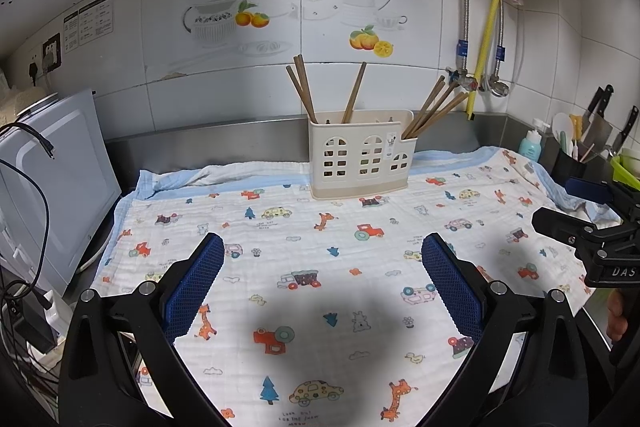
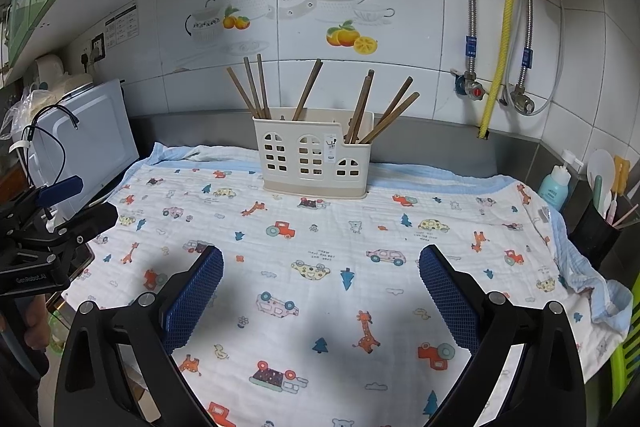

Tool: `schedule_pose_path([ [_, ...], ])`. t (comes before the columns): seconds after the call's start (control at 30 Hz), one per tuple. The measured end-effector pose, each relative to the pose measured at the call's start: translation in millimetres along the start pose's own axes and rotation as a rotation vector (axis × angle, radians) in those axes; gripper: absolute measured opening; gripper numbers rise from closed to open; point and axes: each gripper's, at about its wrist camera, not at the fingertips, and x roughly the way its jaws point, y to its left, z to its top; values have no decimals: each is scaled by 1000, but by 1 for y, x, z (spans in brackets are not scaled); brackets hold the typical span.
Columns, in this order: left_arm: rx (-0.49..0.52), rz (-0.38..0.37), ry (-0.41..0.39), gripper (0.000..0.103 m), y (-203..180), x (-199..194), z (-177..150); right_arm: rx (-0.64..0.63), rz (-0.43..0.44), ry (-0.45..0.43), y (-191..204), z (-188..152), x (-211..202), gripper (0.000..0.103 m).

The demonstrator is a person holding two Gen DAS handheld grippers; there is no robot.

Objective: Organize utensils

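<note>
Both tongs [image 1: 322, 281] [image 2: 320, 283] wide open, empty; chopsticks [image 2: 308, 89] upright in cream holder [image 2: 312, 163] on cloth [image 2: 360, 227].

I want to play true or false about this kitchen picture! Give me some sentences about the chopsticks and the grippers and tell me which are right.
1. The chopsticks stand in the cream holder. True.
2. The left gripper holds a chopstick. False: it is open and holds nothing.
3. The holder sits on the cartoon-printed cloth. True.
4. The right gripper is shut. False: its jaws stand wide apart.
5. Chopsticks lie scattered on the cloth. False: none lie there; all seen are in the holder.
</note>
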Motion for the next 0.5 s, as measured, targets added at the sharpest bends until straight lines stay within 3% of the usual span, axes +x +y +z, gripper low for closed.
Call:
schedule_pose_path([
  [0.5,1,10,-4,98,3,0,-1,-1,0,0,2,-5,2,95],
])
